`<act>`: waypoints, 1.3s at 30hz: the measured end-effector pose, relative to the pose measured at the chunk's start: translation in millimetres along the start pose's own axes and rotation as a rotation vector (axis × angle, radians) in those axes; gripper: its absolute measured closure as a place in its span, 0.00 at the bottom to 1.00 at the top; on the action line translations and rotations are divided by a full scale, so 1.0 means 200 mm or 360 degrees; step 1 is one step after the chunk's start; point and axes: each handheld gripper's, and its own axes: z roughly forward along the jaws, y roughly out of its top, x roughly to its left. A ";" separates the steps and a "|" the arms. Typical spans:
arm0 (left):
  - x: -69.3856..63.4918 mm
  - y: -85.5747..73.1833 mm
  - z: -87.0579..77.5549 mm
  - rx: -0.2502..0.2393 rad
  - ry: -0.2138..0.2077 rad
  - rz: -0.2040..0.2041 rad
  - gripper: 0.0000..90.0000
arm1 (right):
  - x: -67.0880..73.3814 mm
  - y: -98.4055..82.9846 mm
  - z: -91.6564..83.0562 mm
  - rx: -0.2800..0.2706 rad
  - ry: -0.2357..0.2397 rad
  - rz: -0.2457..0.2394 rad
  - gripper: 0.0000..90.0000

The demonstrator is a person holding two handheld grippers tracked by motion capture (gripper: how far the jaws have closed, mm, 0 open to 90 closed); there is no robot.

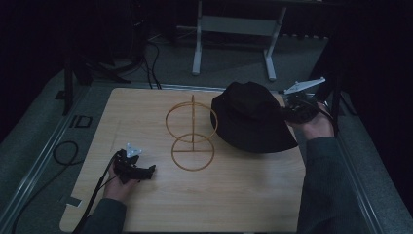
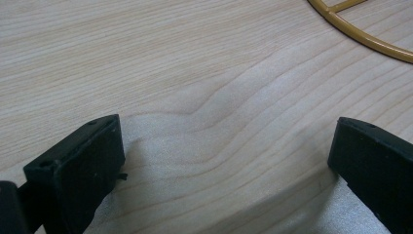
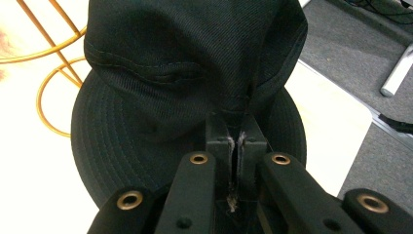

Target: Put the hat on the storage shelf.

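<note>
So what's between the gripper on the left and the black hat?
The gold wire stand stands between the left gripper and the hat, seen in the high view.

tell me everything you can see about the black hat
The black hat is a bucket style in woven fabric, with a soft crumpled crown and a stitched brim. It sits at the table's far right, tilted, beside the gold wire stand. The right gripper has its jaws shut on a pinch of the crown fabric.

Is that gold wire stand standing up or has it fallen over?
Standing up. The gold wire stand has its lower ring flat on the table, with its post and upper ring rising above it, beside the black hat.
</note>
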 end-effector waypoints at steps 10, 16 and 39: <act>0.00 0.00 0.00 0.0000 0.0000 0.0001 0.00 | -0.02 0.03 -0.04 -0.0012 0.0010 -0.0013 0.97; 0.00 0.00 0.00 0.0000 0.0000 0.0001 0.00 | -0.04 0.04 -0.07 -0.0027 0.0013 -0.0008 0.97; 0.00 0.00 0.00 0.0000 0.0001 0.0002 0.00 | -0.14 0.02 -0.15 -0.0087 0.0039 0.0047 0.97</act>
